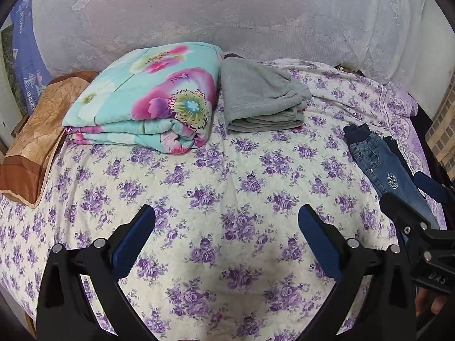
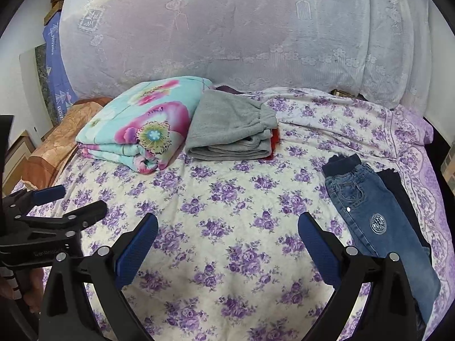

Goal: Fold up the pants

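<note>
Small blue jeans with a dark elastic waistband and a round patch lie lengthwise on the right side of the bed, folded in half along the legs; they also show in the left wrist view. A dark garment lies under their right edge. My left gripper is open and empty above the middle of the bed. My right gripper is open and empty, its right finger just left of the jeans. Each gripper shows at the edge of the other's view: the right one, the left one.
The bed has a purple floral sheet. A folded floral quilt and a stack of folded grey clothes lie at the back. An orange-brown pillow is at the left. A lace curtain hangs behind.
</note>
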### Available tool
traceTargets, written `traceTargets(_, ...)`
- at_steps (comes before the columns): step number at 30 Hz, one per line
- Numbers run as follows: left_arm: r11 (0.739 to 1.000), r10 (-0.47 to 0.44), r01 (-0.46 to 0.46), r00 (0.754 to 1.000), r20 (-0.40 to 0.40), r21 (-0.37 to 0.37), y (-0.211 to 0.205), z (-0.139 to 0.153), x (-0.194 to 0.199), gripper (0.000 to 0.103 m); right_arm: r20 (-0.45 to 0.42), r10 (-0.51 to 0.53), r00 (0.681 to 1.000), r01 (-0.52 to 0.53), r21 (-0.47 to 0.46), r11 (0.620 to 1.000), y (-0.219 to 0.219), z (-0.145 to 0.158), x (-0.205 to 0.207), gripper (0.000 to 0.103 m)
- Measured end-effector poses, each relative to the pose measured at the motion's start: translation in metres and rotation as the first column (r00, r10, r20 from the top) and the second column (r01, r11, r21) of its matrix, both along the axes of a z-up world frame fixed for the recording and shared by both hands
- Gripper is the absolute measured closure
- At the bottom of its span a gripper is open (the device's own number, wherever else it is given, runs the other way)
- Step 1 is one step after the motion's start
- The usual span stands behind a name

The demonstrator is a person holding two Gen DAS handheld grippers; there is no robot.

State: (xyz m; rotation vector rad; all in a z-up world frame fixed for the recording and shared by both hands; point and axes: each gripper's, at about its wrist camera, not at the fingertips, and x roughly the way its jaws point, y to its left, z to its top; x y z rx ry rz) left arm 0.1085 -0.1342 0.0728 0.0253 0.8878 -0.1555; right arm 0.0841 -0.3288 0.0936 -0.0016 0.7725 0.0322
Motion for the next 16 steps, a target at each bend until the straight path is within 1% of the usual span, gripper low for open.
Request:
traceTargets(4,1.0,-0.002,0.002,1.0,0.017,0.007,0.003,0.001,-0.008,0.005,-0.005,-0.008,1.0,0.008,0.027,1.0,0.0,-0.001,-0.003,0.004)
traceTargets(7,1.0,-0.014,0.014,1.0,0.011,0.004,0.002,-0.001,-0.011,0.005,-0.01,-0.005,1.0,0.006,0.023,1.0,0.001,-0.003,-0.005,0.004)
traceTargets(11,0.999,-0.047,0.047,0.999,0.002,0.023,-0.005,-0.004,-0.015,0.005,-0.024,-0.003,1.0,0.003,0.028,1.0,0.003,-0.007,-0.009,0.004)
traceTargets(13,0.999,-0.044,0.044,0.999,0.001,0.033,-0.007,-0.006,-0.016,0.005,-0.034,-0.002,0.999,0.003,0.025,1.0,0.004,-0.01,-0.009,0.004)
traceTargets(16,0.999,-0.044,0.044,0.999,-0.016,0.027,-0.006,-0.011,-0.016,0.005,-0.049,-0.005,0.999,0.006,0.029,1.0,0.004,-0.016,-0.012,0.004)
